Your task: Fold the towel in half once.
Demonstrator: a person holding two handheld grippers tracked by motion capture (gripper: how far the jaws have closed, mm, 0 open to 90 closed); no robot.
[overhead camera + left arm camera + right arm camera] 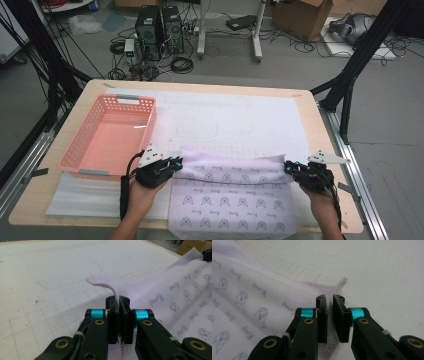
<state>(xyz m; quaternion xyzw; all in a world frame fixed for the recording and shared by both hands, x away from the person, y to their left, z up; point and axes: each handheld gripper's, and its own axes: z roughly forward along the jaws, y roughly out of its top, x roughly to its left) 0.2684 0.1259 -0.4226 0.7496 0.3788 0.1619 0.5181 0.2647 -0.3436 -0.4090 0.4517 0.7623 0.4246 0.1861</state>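
On one table (pixel 320 130), two grippers, left (pixel 176 162) and right (pixel 290 168), each clamp jaws on one cloth (pixel 230 195); one basket (pixel 80 150) nearby.

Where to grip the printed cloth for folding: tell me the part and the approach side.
Grip the printed cloth at its two far corners, coming in from each outer side. The stitched hem there is thin and stands up between the jaws; the left gripper and right gripper already pinch those corners.

High view overlooks table; gripper views hug the cloth (pixel 232 192).
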